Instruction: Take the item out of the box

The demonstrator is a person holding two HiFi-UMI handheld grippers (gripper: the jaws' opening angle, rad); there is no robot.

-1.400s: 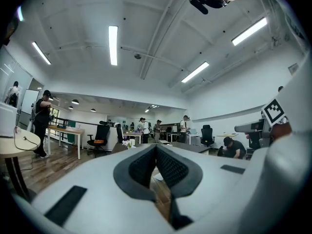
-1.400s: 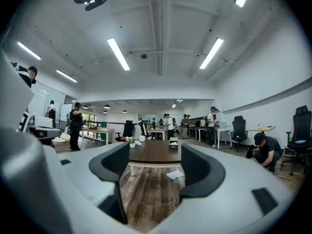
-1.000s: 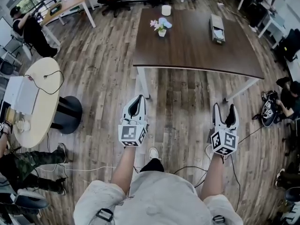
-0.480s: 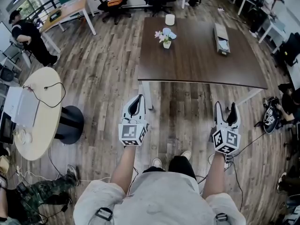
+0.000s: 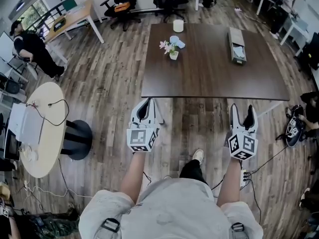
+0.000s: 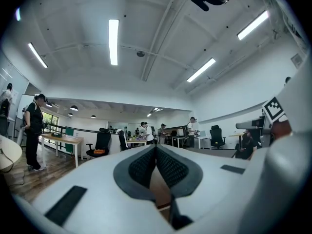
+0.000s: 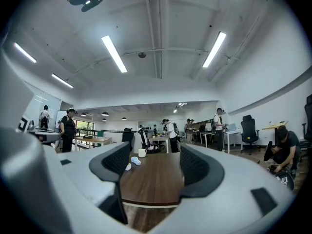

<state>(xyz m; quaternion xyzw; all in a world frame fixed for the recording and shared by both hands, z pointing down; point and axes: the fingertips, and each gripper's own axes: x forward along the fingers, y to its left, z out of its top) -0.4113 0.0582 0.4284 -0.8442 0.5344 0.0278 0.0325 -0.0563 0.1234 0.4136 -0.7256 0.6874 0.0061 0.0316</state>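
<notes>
Dark table nearer than before, box on it; left tool closed, right tool open

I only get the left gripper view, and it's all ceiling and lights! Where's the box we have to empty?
Observer: The box lies on the dark table, toward its far right side.
Operator: Are my tongs close to it?
Observer: No. In the head view, the left tongs are just short of the table's near edge, well apart from the box.
Operator: What about the other ones?
Observer: The right tongs are open with nothing between them. They point at the table.
</notes>
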